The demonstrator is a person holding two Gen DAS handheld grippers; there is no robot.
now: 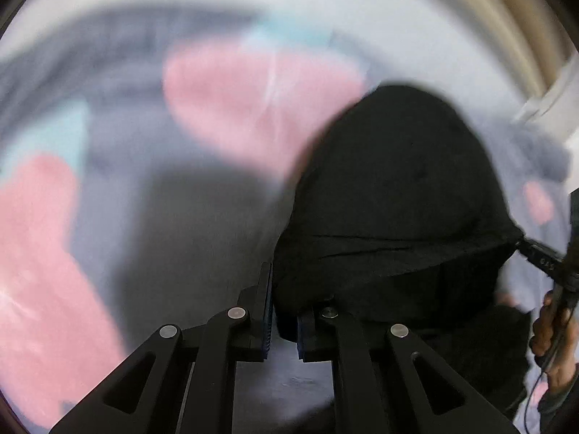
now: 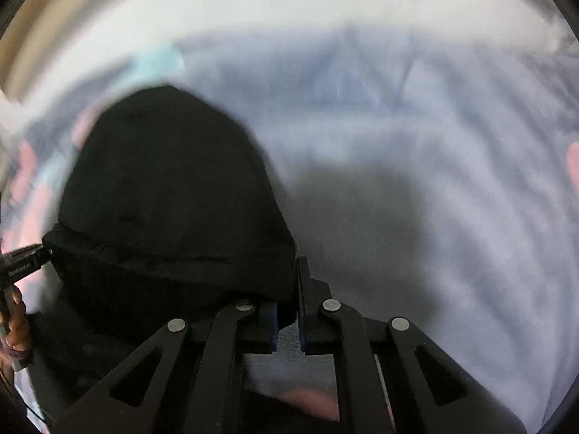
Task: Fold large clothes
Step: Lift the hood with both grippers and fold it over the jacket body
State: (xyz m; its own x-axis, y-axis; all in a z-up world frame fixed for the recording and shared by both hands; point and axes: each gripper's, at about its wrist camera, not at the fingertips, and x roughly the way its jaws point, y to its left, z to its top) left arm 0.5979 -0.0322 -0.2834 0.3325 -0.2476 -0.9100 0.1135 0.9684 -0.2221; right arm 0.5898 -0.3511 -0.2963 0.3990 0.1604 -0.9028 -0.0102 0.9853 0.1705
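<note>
A black garment (image 1: 398,199) hangs stretched between my two grippers over a bed. In the left wrist view my left gripper (image 1: 287,305) is shut on its near corner, and cloth bunches between the blue pads. My right gripper (image 1: 539,256) shows at the right edge, pinching the far end of the same hem, with a hand (image 1: 553,340) on its handle. In the right wrist view my right gripper (image 2: 287,298) is shut on the black garment (image 2: 170,188). My left gripper (image 2: 27,260) grips the other end at the left edge.
Below lies a pale lavender sheet (image 1: 202,238) with blurred pink (image 1: 253,97) and teal (image 1: 47,133) patches. A beige band (image 1: 506,11) curves along the far edge. The right wrist view shows plain pale sheet (image 2: 452,181) to the right of the garment.
</note>
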